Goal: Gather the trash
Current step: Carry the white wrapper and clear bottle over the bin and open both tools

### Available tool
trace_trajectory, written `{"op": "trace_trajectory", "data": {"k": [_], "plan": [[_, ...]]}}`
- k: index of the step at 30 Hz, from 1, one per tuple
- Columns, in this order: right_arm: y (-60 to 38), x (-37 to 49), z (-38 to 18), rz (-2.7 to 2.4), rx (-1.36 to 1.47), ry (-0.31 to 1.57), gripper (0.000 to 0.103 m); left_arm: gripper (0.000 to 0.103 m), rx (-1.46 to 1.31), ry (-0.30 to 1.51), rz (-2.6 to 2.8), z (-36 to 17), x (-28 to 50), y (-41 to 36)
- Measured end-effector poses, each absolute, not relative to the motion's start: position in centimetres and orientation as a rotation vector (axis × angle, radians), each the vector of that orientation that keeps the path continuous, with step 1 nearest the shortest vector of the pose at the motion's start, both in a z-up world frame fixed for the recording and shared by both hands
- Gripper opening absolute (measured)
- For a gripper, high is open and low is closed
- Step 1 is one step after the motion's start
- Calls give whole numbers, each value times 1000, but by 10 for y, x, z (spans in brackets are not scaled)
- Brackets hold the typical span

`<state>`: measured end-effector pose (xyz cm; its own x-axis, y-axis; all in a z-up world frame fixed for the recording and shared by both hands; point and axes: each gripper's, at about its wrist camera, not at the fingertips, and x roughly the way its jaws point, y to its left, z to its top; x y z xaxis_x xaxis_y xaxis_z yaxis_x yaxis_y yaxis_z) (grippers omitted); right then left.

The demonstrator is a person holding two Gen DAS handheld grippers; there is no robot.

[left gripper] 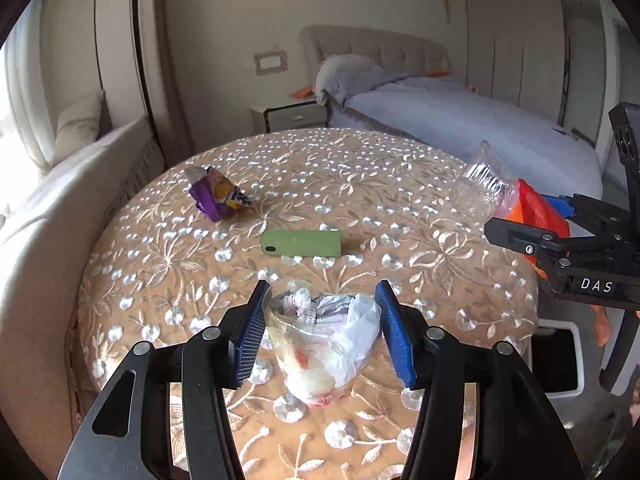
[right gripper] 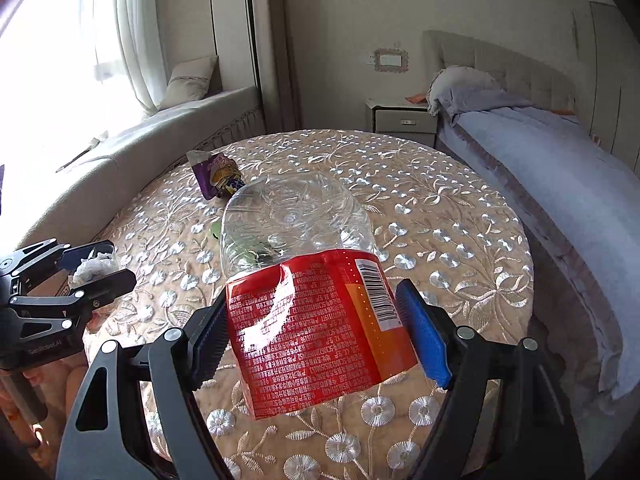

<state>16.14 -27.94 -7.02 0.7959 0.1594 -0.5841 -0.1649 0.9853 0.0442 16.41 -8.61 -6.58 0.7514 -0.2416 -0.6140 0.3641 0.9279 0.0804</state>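
Above the round surface (left gripper: 400,184), covered by a flowered cloth, two pieces of trash are being held clear of the cloth. Open room is being left across the middle and far side of the surface, where only a purple snack wrapper (left gripper: 218,194) and a green case (left gripper: 302,243) are lying, well apart from each other. The surface's left edge is being bordered closely by a window seat (left gripper: 52,208), its far right edge by a bed (left gripper: 460,120), and a nightstand (left gripper: 290,114) is standing beyond the far edge.

The left gripper (left gripper: 322,332) is being kept clamped on a clear plastic cup (left gripper: 320,356), its blue fingers (left gripper: 252,336) pressing both sides. The cup is stuffed with crumpled white paper and a pale residue; what lies at its bottom is hard to make out.

The right gripper (right gripper: 316,332) is being kept clamped on a crushed clear bottle (right gripper: 296,232) with a red label printed in white text and a barcode. The bottle's neck end is cut off behind the fingers (right gripper: 424,336). Part of the green case is being hidden behind the bottle in the right wrist view.
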Motion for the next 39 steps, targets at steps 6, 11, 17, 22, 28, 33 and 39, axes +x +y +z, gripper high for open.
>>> {"op": "trace_trajectory", "data": {"k": [6,11,17,22,28,33,39], "plan": [[-304,110,-63,124,16,578,79,45,229,600,-412,-59,131,-125],[-326,78,-68,49,26,572,79,38,238,646,-421,-83,135,-143],[-353,58,-83,-24,67,608,79,81,201,689,-412,-104,136,-126],[-367,52,-103,-45,109,647,79,84,260,673,-401,-120,144,-154],[-384,40,-113,-85,147,661,79,52,248,774,-397,-140,173,-179],[-392,30,-114,-119,153,654,79,50,255,756,-418,-136,164,-189],[-411,6,-115,-176,165,650,79,50,333,694,-504,-124,136,-230]]}}
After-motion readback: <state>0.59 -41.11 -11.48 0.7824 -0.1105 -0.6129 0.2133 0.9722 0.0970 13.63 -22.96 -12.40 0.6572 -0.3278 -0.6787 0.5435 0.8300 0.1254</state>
